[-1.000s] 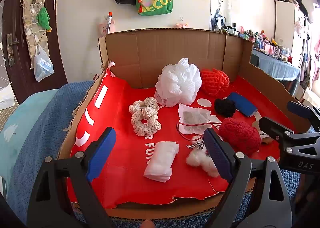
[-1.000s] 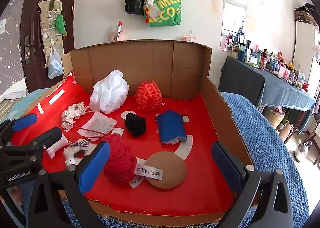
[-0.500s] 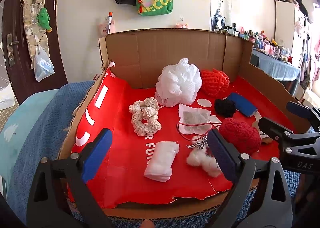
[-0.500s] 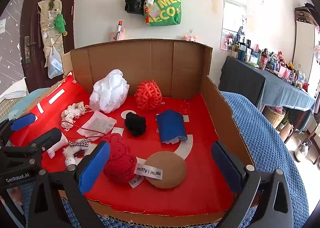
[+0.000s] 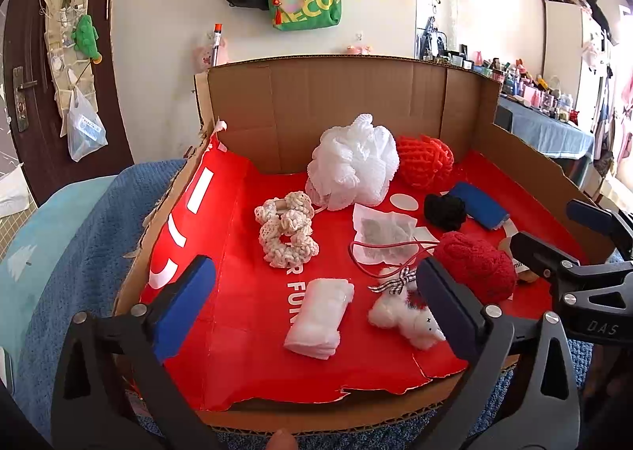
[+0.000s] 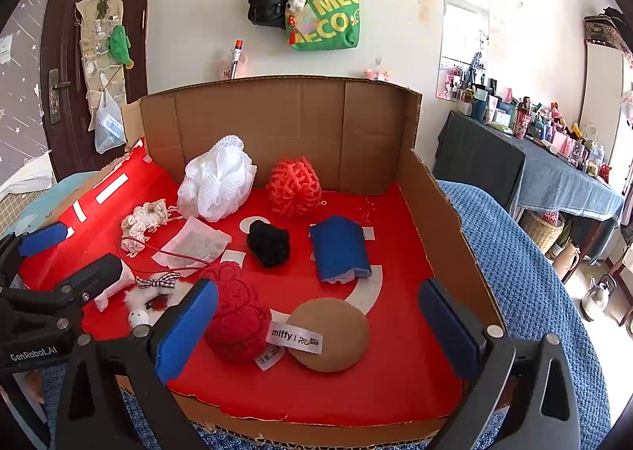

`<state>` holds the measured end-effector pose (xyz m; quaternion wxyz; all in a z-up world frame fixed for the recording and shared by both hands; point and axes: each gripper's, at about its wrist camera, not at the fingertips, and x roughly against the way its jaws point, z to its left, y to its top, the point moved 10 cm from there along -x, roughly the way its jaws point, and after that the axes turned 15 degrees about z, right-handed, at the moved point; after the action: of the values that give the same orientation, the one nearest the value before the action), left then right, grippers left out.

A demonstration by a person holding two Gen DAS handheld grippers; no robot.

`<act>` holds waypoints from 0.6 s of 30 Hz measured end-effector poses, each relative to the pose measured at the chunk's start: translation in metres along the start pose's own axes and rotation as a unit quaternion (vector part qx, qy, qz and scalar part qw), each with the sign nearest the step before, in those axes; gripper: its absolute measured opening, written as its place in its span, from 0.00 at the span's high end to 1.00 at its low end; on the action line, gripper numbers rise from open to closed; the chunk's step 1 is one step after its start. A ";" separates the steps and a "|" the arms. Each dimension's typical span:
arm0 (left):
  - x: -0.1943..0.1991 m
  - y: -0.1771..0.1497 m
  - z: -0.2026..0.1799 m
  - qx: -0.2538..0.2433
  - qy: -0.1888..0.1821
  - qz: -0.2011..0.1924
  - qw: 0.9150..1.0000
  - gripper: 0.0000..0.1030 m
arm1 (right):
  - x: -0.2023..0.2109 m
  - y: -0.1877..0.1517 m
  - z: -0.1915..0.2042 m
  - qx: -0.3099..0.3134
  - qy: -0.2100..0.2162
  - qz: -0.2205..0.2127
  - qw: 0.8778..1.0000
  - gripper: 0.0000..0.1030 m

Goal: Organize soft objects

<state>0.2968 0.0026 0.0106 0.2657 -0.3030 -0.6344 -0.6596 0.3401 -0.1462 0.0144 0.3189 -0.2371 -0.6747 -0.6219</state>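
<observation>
A cardboard box (image 5: 316, 102) lined in red holds several soft things. Between the opening jaws of my left gripper (image 5: 312, 268), untouched, lie a folded white cloth (image 5: 318, 317) and a white plush toy (image 5: 399, 315). Farther back are cream scrunchies (image 5: 287, 228), a white mesh puff (image 5: 354, 169), an orange knit ball (image 5: 425, 161) and a gauze sachet (image 5: 381, 232). My right gripper (image 6: 318, 288) stands open over a brown round pad (image 6: 332, 333), with a red knit bundle (image 6: 235, 315) at its left finger. A black scrunchie (image 6: 269, 242) and a blue cloth (image 6: 338, 248) lie beyond.
The box rests on a blue knitted blanket (image 6: 526, 272). Its walls rise at the back and right; the left flap lies flat. Bags hang on the wall (image 6: 324, 15) behind. A cluttered table (image 6: 554, 157) stands at the right, a dark door (image 5: 35, 74) at the left.
The left gripper's jaws have spread wider apart. Neither hand has shifted, and nothing in the box has moved.
</observation>
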 end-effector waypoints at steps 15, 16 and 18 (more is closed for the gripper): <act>0.000 0.000 0.003 0.003 0.004 0.000 1.000 0.00 | 0.000 0.000 0.000 0.000 0.000 0.001 1.000 0.00; 0.000 0.000 0.002 0.003 0.004 0.000 1.000 0.00 | 0.000 0.000 0.000 0.000 0.000 0.001 1.000 0.00; 0.000 0.000 0.002 0.003 0.004 0.000 1.000 0.00 | 0.000 0.000 0.000 0.001 0.000 0.001 1.000 0.00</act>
<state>0.2969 0.0050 0.0112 0.2690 -0.2998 -0.6353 -0.6589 0.3402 -0.1461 0.0147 0.3193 -0.2377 -0.6751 -0.6211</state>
